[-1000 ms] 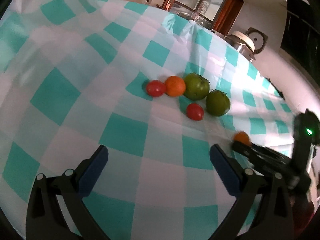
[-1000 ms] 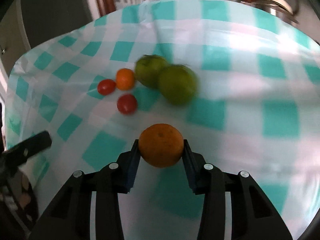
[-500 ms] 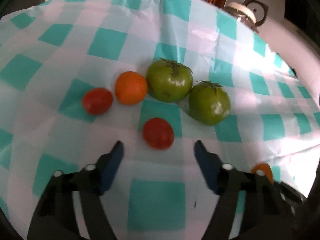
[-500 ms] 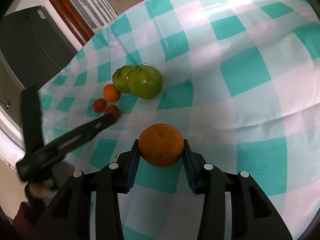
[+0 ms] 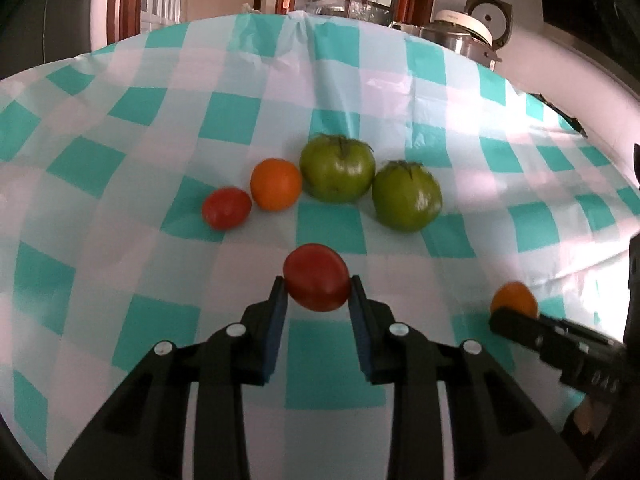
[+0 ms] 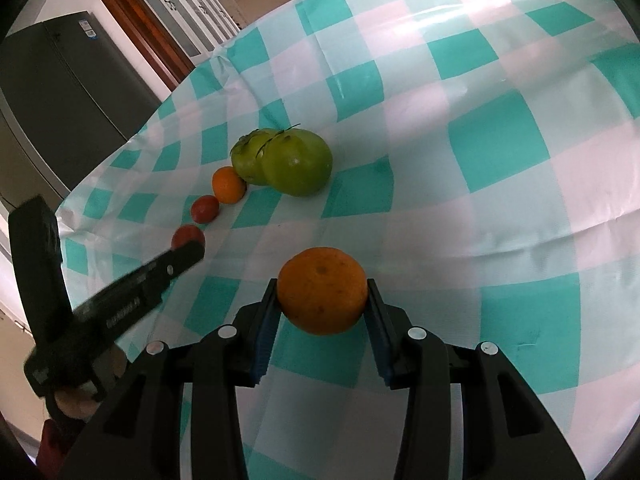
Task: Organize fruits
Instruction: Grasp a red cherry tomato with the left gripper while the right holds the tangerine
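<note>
I see a worktop [image 5: 132, 120] under a teal-and-white checked cloth, a dark fridge [image 6: 68, 92] and a rice cooker [image 5: 464, 36] behind it. Two green tomatoes [image 5: 338, 168] sit touching near the middle; beside them a small orange [image 5: 276, 184] and a red tomato [image 5: 226, 208] carry the row on. My right gripper [image 6: 322, 300] is clamped on an orange [image 6: 322, 296] — held near the row's green end. My left gripper [image 5: 318, 292] is closed on a second red tomato [image 5: 317, 277] — just in front of the row
</note>
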### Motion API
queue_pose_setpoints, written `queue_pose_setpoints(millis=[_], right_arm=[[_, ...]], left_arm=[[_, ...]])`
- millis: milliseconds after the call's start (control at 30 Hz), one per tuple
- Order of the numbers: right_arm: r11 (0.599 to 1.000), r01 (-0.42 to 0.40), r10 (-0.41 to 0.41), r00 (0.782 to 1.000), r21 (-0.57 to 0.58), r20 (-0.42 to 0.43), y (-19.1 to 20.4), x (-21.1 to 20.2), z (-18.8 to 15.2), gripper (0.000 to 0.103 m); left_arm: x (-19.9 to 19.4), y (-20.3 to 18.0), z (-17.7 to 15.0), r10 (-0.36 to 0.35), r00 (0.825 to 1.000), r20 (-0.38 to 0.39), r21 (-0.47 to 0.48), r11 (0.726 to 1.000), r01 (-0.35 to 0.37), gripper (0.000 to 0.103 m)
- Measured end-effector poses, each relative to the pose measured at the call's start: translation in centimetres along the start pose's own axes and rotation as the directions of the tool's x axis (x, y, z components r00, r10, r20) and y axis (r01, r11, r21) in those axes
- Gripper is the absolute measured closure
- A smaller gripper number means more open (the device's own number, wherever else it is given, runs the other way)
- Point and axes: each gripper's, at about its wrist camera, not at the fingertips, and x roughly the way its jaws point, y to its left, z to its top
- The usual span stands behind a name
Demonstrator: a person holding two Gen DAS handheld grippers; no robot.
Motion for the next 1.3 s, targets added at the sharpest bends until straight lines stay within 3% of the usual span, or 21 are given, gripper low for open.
queue_pose_setpoints(millis=[300,467,633,800,1000,1300], right_arm=[[1.000,-0.007,0.007,1.000,-0.011,-0.001,0.1,0.0,0.0,0.061],[0.999,0.024,-0.025,0.999,-0.025,-0.022,0.6,0.4,-0.1,0.061],[0.997,0.073,-0.073,0.997,-0.004,0.012,0.9,-1.0,-1.2,0.061],[0.997,0.079,-0.078,0.997,-0.021,0.026,3.7,-3.9,-5.1,0.061],[0.998,0.029,-0.026,0.999,-0.057,0.042,8.0,-8.1,-11.0,0.061],[0.981,0.003,-0.004,1.000,-0.193,-0.002,14.0,-9.4,-16.0,0.061]], left_arm=[[-4.9,-0.4,-3.7,-0.025,0.999,0.021,0.027,0.999,0.024,0.071],[-7.0,0.2,-6.0,-0.011,1.000,0.008,0.029,1.000,0.010,0.071],[-9.4,0.8,-7.7,-0.005,1.000,0.013,0.012,1.000,0.005,0.071],[-12.8,1.3,-9.9,0.011,1.000,0.028,0.024,1.000,-0.011,0.071],[-16.8,2.6,-14.3,0.043,0.998,0.044,0.025,0.999,-0.044,0.071],[-21.9,6.2,-19.9,0.074,0.994,0.074,0.006,0.997,-0.075,0.071]])
